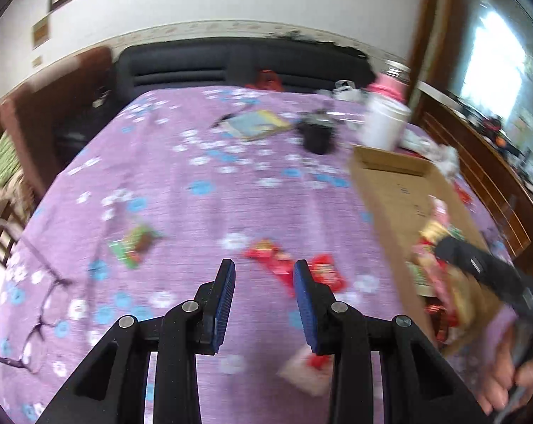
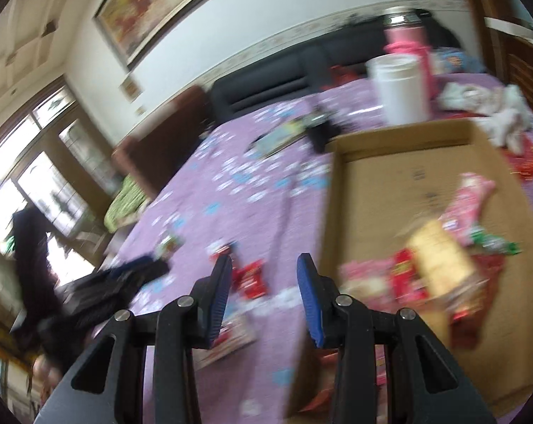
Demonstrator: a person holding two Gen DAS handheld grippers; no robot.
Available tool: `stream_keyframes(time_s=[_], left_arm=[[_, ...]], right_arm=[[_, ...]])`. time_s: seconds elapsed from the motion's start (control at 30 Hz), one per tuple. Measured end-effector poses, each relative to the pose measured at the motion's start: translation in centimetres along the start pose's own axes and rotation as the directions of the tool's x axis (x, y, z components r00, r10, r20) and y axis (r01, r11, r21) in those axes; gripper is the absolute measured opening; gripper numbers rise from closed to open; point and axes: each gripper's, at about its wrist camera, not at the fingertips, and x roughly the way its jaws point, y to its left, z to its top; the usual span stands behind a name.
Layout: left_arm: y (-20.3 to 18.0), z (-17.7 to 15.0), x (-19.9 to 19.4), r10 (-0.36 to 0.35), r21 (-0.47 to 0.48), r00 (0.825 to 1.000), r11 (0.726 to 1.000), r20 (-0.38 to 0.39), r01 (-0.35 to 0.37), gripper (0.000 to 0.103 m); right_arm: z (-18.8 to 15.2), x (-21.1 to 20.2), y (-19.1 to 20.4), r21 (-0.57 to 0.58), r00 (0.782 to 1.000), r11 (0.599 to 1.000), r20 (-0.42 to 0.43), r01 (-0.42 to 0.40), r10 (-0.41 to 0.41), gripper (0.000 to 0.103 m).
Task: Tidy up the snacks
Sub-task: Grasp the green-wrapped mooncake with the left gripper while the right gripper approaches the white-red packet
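Note:
Both views are motion-blurred. My left gripper [image 1: 264, 272] is open and empty above the purple floral tablecloth [image 1: 203, 183]. Red snack packets [image 1: 284, 265] lie just beyond its fingertips, a green packet [image 1: 134, 243] to the left, a pale packet [image 1: 302, 371] under the right finger. A cardboard box [image 1: 408, 198] at the right holds several snacks. My right gripper [image 2: 264, 268] is open and empty beside the box's [image 2: 400, 180] left wall. A red packet [image 2: 250, 281] lies between its fingers. The box holds pink [image 2: 468, 201], yellow [image 2: 439, 258] and red [image 2: 404, 275] packets.
A white cup [image 1: 385, 123] and pink flask [image 1: 388, 88] stand behind the box, with a black object [image 1: 316, 136] and a booklet [image 1: 257, 123] nearby. Crumpled white cloth [image 2: 492, 113] lies at the far right. A dark sofa [image 1: 231, 67] stands beyond the table. Glasses [image 1: 36, 325] lie at the left.

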Motion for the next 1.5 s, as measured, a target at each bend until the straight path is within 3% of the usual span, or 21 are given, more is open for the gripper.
stream_keyframes(time_s=[0.1,0.2,0.3,0.43,0.57,0.8,0.87,1.2,1.3,1.43,1.5], left_arm=[[3.2,0.6,0.7,0.057,-0.049,0.998,0.997,-0.009,-0.058,0.036],[6.3,1.5,1.8,0.113,-0.092,0.993,0.989,-0.035,-0.116,0.036],[8.1,2.3,3.2,0.151,-0.108,0.986,0.982,-0.068,-0.158,0.036],[9.5,3.1,5.4,0.180,-0.105,0.977,0.976,-0.113,-0.191,0.036],[9.5,2.9,7.6,0.187,-0.082,0.970,0.976,-0.156,-0.201,0.036],[9.0,2.8,9.0,0.232,-0.059,0.963,0.969,-0.138,-0.241,0.036],[8.8,2.5,9.1,0.253,-0.051,0.959,0.964,-0.128,-0.261,0.030],[7.2,1.4,7.1,0.265,-0.026,0.955,0.962,-0.132,-0.271,0.023],[6.9,1.2,5.7,0.239,-0.030,0.963,0.969,-0.125,-0.244,0.023],[6.2,1.0,4.2,0.209,-0.040,0.974,0.976,-0.091,-0.214,0.023],[6.1,0.9,4.2,0.204,-0.038,0.976,0.978,-0.080,-0.207,0.023]], right_arm=[[-1.4,1.6,3.0,-0.060,0.994,0.996,-0.084,-0.071,0.066,0.037],[-3.2,3.4,6.0,-0.150,0.984,0.984,-0.160,-0.100,0.076,0.038],[-4.3,4.3,7.1,-0.203,0.980,0.974,-0.189,-0.100,0.062,0.038],[-4.5,4.5,6.5,-0.179,0.977,0.978,-0.201,-0.103,0.066,0.038],[-4.3,4.5,6.0,-0.160,0.975,0.982,-0.215,-0.097,0.061,0.038],[-4.3,5.1,5.7,-0.144,0.966,0.985,-0.253,-0.090,0.051,0.042],[-4.4,5.2,5.6,-0.143,0.964,0.987,-0.262,-0.079,0.039,0.042],[-5.4,6.2,5.5,-0.160,0.941,0.987,-0.332,0.012,-0.065,0.042],[-6.0,6.9,5.9,-0.189,0.933,0.982,-0.350,0.021,-0.087,0.047],[-6.1,7.5,6.3,-0.203,0.950,0.979,-0.305,0.005,-0.068,0.050],[-6.1,7.8,6.9,-0.246,0.968,0.969,-0.235,0.026,-0.086,0.052]])
